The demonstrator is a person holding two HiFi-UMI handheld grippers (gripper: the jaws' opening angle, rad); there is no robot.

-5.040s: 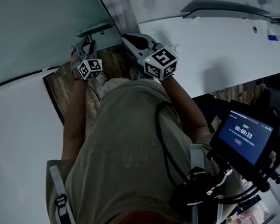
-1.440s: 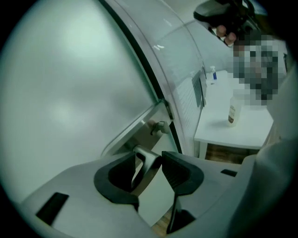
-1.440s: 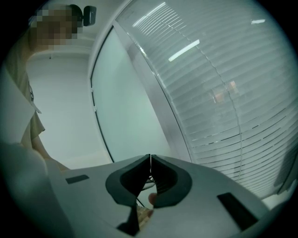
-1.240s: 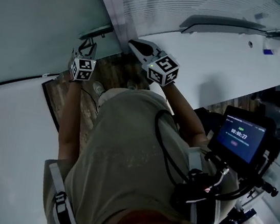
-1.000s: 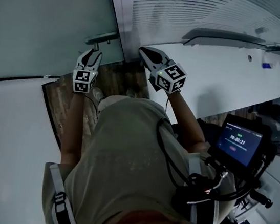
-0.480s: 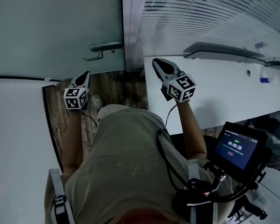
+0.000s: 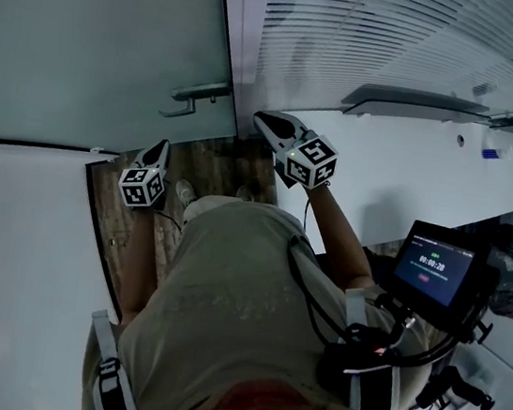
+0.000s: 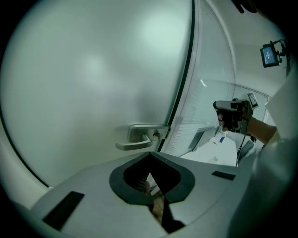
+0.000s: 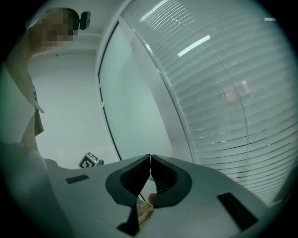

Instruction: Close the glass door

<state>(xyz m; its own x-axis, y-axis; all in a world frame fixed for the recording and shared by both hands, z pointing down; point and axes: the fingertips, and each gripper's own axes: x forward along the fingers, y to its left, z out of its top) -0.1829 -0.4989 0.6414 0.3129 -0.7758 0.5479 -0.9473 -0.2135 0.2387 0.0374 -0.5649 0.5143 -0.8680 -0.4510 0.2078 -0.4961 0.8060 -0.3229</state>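
"00:00:28" on the monitor screen (image 7: 433, 265)

Slatted blinds (image 7: 385, 28) behind a white desk (image 7: 414, 165), wood-grain floor (image 7: 207, 166), small lit screen (image 7: 435, 267), perhaps a timer.

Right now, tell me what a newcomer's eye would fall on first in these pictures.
The big frosted glass door fills the head view's upper left, with its metal lever handle by the door's right edge. Near the handle are the left gripper and the right gripper, both shut and empty. A lit screen glows at the lower right.
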